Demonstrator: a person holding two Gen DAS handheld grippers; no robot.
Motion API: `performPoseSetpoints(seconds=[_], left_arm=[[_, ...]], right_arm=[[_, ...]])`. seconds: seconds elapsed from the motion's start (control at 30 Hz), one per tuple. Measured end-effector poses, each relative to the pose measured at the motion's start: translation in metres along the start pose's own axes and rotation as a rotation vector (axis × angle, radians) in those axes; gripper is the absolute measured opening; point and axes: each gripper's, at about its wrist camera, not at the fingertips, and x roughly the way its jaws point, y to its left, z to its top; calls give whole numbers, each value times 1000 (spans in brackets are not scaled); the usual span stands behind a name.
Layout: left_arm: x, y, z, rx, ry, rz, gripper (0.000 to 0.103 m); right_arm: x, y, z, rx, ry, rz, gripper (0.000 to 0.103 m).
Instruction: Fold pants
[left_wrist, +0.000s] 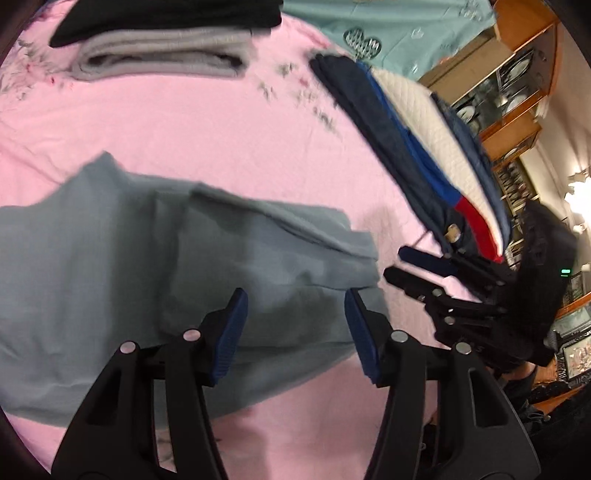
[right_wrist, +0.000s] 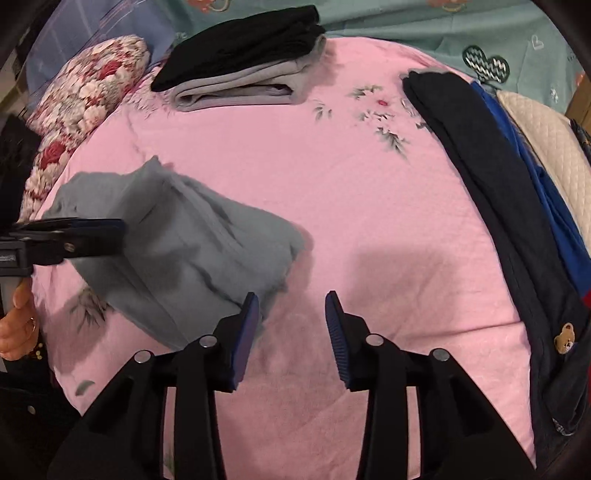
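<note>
Grey-blue pants (left_wrist: 192, 258) lie folded in a rumpled bundle on the pink bedspread (left_wrist: 221, 129); they also show in the right wrist view (right_wrist: 184, 251) at the left. My left gripper (left_wrist: 295, 310) is open and empty, hovering just over the bundle's right end. My right gripper (right_wrist: 291, 314) is open and empty over bare pink sheet, just right of the bundle's near corner. The right gripper (left_wrist: 410, 266) also shows in the left wrist view at the right, and the left gripper (right_wrist: 92, 236) at the left edge of the right wrist view.
A stack of folded grey and black clothes (right_wrist: 243, 62) sits at the far side. A pile of dark navy, blue and white garments (right_wrist: 517, 192) lies along the right. A floral pillow (right_wrist: 81, 110) is at the far left. Wooden shelves (left_wrist: 517, 85) stand beyond.
</note>
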Motion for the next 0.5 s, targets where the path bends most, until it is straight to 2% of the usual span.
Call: performPoseSetpoints(seconds=[0.07,0.37,0.5], left_arm=[[14,0,-1,-16,37,14,55],[16,-3,-12,-5,24,27,55],[15,-9,-13,50,21,73,56]], right_arm=[[3,1,0,-24,-28,-10,34],[25,-8,8,-34,-6,97,10],[18,-15,14,12,-34,114,7]])
